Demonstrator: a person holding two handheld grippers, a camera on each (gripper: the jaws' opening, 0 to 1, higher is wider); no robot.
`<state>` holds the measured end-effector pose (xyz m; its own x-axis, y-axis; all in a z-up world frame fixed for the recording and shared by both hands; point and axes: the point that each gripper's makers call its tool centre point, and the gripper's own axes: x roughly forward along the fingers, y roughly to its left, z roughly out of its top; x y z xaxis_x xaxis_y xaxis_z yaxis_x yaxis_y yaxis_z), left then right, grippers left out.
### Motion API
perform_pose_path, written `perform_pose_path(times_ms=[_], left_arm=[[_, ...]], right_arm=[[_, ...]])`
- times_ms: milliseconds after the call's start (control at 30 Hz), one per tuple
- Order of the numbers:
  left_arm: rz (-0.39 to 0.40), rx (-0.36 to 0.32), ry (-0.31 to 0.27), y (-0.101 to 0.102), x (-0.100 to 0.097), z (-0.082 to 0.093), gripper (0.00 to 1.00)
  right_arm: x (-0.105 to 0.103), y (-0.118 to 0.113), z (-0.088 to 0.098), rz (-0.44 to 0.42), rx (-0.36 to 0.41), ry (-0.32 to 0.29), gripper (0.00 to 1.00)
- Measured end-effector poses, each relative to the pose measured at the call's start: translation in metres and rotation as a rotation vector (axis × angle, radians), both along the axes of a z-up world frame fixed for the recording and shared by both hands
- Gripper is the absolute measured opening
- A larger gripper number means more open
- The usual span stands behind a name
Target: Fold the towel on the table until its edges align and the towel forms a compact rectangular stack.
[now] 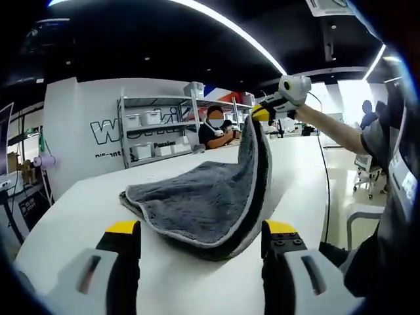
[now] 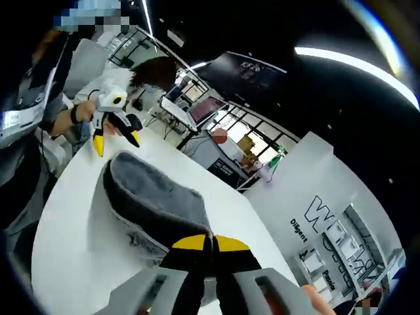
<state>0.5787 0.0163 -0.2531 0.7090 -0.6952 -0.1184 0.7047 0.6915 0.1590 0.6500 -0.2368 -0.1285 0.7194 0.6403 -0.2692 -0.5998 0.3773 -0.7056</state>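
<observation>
So the grey towel (image 1: pixel 203 203) sat on the white bench (image 1: pixel 85 210), one edge lifted high off it and the rest lying in a loose, rumpled heap. The right gripper (image 1: pixel 262 113) had that raised edge pinched — in the right gripper view its jaws were closed tight on the fabric, yellow tips together. The left gripper (image 1: pixel 200 239) hung just short of the towel's near side, jaws wide apart and holding nothing; the towel filled the space beyond them.

We'd call this mid-fold at best. The lifted edge arched over the towel's body but hadn't been laid down, and the edges underneath looked uneven, nothing lined up yet. What was left, as we read it: bring that edge across, square it, then at least one more fold to get a compact rectangle.
</observation>
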Motion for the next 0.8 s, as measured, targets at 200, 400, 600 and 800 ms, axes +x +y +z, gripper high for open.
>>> perform_pose_path(times_ms=[200, 400, 600, 800], left_arm=[[-0.002, -0.006, -0.013, 0.001, -0.002, 0.004, 0.79], [-0.008, -0.009, -0.015, 0.001, -0.003, 0.004, 0.78], [-0.004, -0.007, -0.013, 0.002, -0.003, 0.003, 0.78], [-0.003, 0.0, -0.001, 0.0, -0.004, -0.001, 0.78]], right_arm=[[0.054, -0.004, 0.003, -0.072, 0.003, 0.059, 0.03], [0.112, -0.026, -0.013, -0.206, 0.041, 0.123, 0.03], [0.174, -0.066, -0.065, -0.389, 0.084, 0.257, 0.03], [0.196, -0.081, -0.161, -0.461, -0.02, 0.46, 0.03]])
